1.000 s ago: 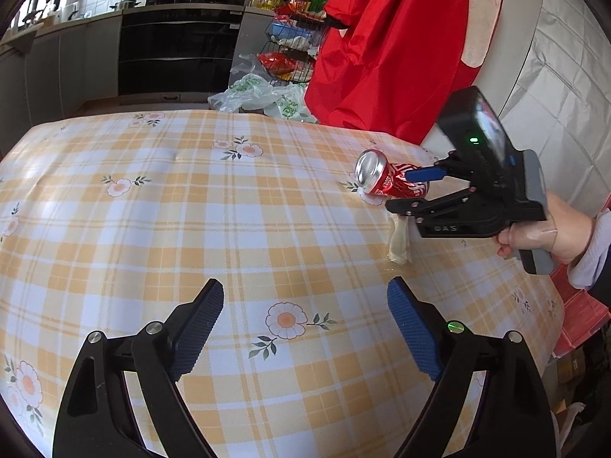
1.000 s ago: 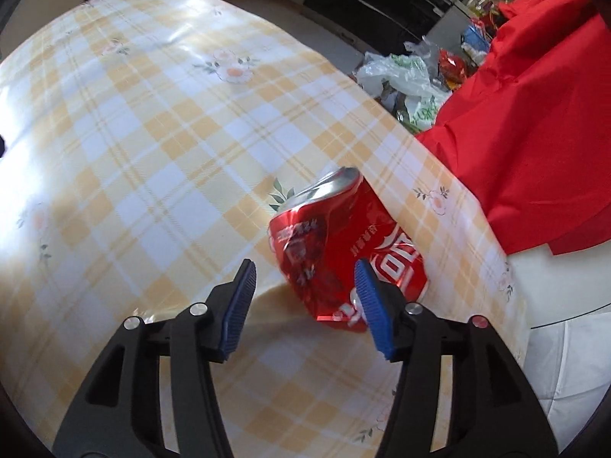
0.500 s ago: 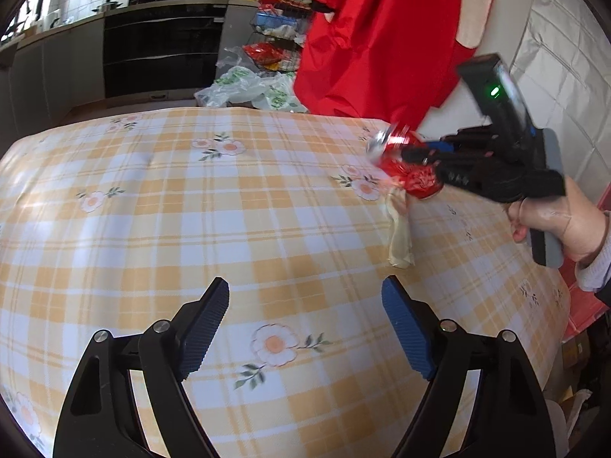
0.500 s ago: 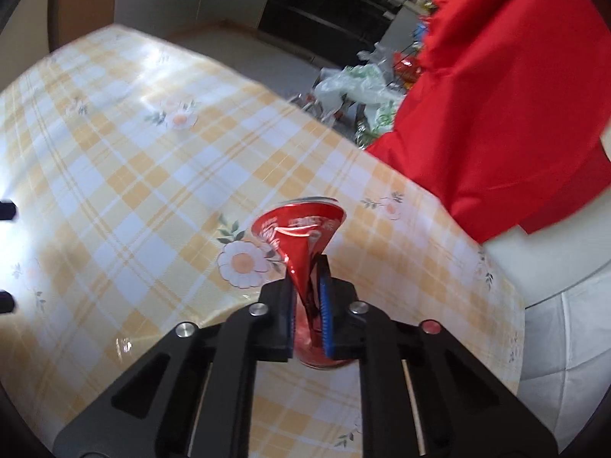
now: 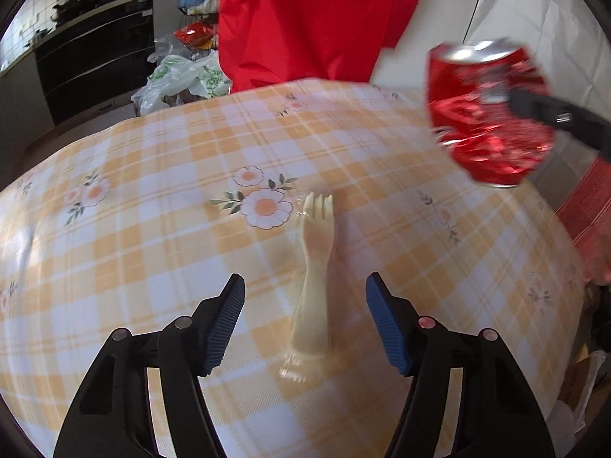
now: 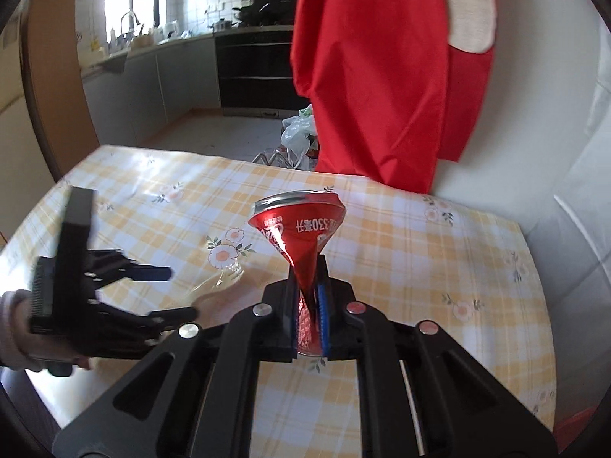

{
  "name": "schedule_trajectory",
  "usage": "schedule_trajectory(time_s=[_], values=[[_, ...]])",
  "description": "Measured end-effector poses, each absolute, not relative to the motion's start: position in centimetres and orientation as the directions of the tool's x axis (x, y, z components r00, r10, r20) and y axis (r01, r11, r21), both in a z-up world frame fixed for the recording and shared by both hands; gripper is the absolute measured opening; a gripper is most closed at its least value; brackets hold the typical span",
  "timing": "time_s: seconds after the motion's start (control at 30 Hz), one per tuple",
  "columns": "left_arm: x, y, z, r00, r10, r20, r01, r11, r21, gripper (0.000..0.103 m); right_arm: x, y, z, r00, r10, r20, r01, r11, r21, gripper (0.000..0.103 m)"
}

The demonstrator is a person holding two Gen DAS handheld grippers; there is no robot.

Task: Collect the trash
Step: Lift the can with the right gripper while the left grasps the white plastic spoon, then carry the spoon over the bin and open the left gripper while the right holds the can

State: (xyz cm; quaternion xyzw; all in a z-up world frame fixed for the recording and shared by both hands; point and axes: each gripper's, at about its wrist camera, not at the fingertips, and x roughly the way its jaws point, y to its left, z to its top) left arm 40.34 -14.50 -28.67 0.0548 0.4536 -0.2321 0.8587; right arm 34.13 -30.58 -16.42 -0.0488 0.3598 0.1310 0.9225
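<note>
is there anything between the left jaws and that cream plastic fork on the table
Nothing visible. The fork lies flat on the checked tablecloth, lined up with the gap of the left gripper, whose jaws have just been closing but do not touch it. The crushed can hangs off to the side in the right gripper.

The table (image 5: 160, 198) lies bare across its left and far stretches, giving open passage there. The only thing lying on it is a pale plastic fork (image 5: 315, 267), between the spread fingers of the left gripper (image 5: 305, 324). To the right, the crushed red can (image 5: 488, 114), raised clear of the table, blocks that side. Behind the far edge hangs a red cloth (image 6: 382, 68), closing off the back.
</note>
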Motion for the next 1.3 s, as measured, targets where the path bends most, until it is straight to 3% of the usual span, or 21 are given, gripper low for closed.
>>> schedule_trajectory(time_s=[0.07,0.13,0.17,0.2,0.53,0.83,1.3], values=[[40.9,-15.3,-29.5,0.467,-0.317,-0.825,0.432,0.896,-0.1,0.057,32.9,-31.8,-16.0,0.71,0.229,-0.666,-0.255,0.965,0.06,0.011],[40.6,-15.4,-29.6,0.482,-0.303,-0.822,0.418,0.904,-0.088,0.042,31.7,-32.6,-15.7,0.716,0.246,-0.653,-0.245,0.965,0.095,0.011],[40.5,-15.5,-29.5,0.486,-0.288,-0.825,0.41,0.909,-0.076,0.019,31.0,-32.9,-15.4,0.719,0.255,-0.647,-0.244,0.964,0.108,0.011],[40.4,-15.4,-29.5,0.475,-0.292,-0.83,0.408,0.909,-0.086,0.016,30.3,-33.1,-15.2,0.72,0.261,-0.643,-0.243,0.963,0.118,0.011],[34.2,-12.1,-24.3,0.53,-0.383,-0.756,0.388,0.903,-0.186,0.013,23.8,-33.1,-12.9,0.755,0.318,-0.574,-0.243,0.948,0.206,0.011],[26.3,-9.3,-20.2,0.575,-0.413,-0.707,0.417,0.891,-0.181,0.013,18.1,-30.6,-11.6,0.764,0.377,-0.523,-0.262,0.923,0.282,0.011],[13.1,-3.6,-13.6,0.604,-0.497,-0.623,0.414,0.864,-0.287,0.012,9.3,-27.3,-8.6,0.771,0.43,-0.471,-0.318,0.899,0.301,0.011]])
